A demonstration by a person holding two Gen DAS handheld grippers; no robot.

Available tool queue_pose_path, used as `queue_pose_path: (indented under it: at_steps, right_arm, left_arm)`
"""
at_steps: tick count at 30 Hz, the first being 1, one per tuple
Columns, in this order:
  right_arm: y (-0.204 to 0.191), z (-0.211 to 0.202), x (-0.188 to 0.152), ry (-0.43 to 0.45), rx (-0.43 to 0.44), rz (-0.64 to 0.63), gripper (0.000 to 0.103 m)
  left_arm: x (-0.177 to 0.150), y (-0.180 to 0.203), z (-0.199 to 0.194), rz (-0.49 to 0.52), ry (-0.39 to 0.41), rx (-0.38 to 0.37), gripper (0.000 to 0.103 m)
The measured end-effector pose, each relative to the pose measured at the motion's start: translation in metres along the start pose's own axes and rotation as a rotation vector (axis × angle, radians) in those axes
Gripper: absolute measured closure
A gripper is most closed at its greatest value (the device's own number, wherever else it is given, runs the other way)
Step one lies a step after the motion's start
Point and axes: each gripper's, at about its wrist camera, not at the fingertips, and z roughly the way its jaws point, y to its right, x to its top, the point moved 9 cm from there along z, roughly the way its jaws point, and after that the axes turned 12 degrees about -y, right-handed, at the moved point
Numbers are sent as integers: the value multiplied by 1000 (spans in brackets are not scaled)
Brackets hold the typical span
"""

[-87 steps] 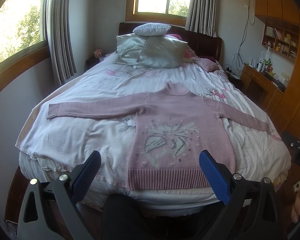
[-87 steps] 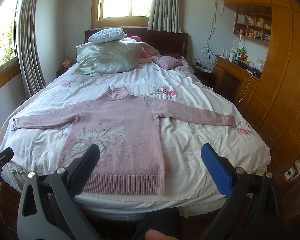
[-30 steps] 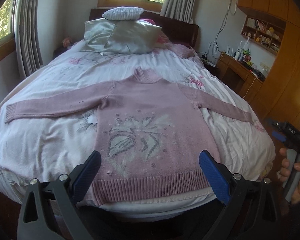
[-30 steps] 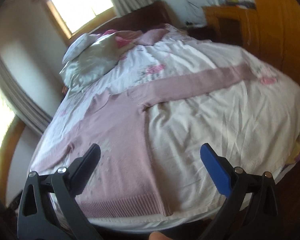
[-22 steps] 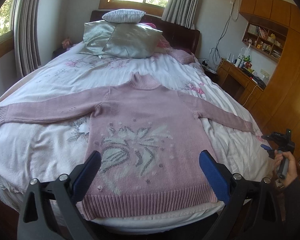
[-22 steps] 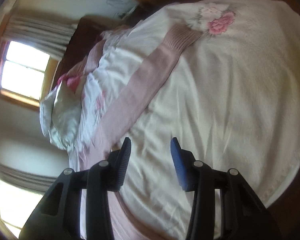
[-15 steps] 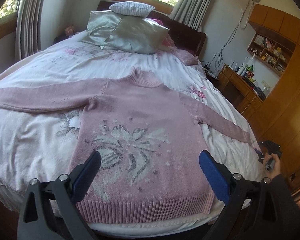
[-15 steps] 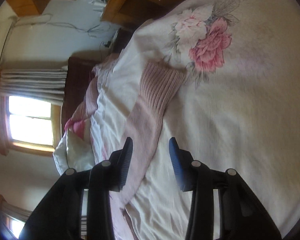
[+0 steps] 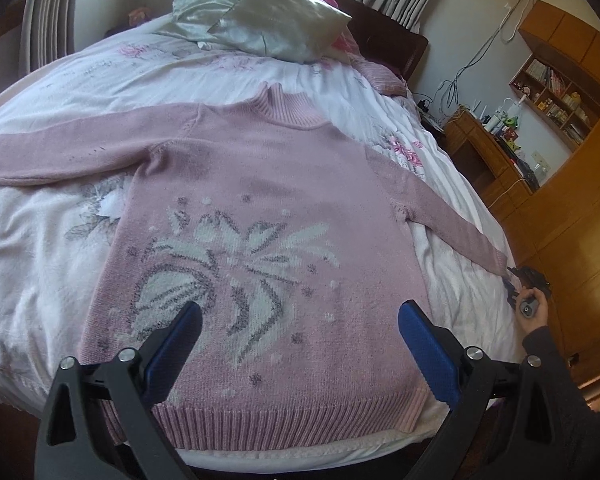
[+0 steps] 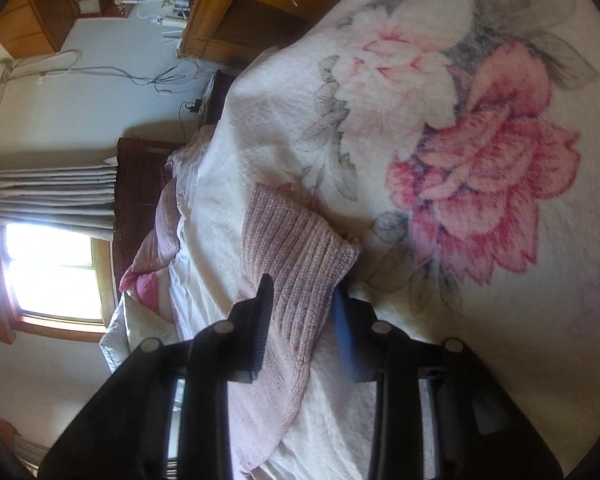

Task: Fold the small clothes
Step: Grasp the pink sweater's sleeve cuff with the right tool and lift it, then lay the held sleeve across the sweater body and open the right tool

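One pink sweater [image 9: 260,216], three pillows [image 9: 276,20], and two tools [image 9: 296,336].

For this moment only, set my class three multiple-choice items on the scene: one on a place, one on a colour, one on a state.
1. Where are the right tongs?
A. at the sweater's collar
B. at the cuff of a sleeve
C. on the silver pillow

2. What colour is the sweater?
A. pale pink
B. dark green
C. yellow

3. How do the left tongs stand?
A. shut on the hem
B. shut on a sleeve
C. wide open, holding nothing

Answers:
1 B: the ribbed cuff lies between the two fingers.
2 A: pink knit with a white and grey flower pattern on the front.
3 C: the blue pads sit far apart above the sweater's lower front.
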Motion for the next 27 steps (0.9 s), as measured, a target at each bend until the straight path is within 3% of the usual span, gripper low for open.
queue_pose_path:
  at_steps: [3, 6, 9, 17, 22, 27]
  right_arm:
    - [-20, -7, -4, 9, -18, -76, 96]
    - [-61, -14, -20, 17, -33, -195, 98]
    - [-117, -17, -49, 16, -42, -339, 98]
    - [-268, -9, -194, -12, -45, -768, 98]
    - [-310, 16, -274, -39, -70, -930, 98]
    - [-322, 61, -339, -107, -111, -1029, 98]
  left_arm:
    - [3, -3, 0, 6, -9, -13, 4]
    - [6, -6, -3, 10, -14, -14, 4]
    - [12, -14, -8, -28, -20, -61, 4]
    - [21, -30, -32, -46, -9, -138, 4]
    - [28, -37, -43, -41, 1, -175, 4]
    - [36, -43, -44, -36, 0, -205, 4]
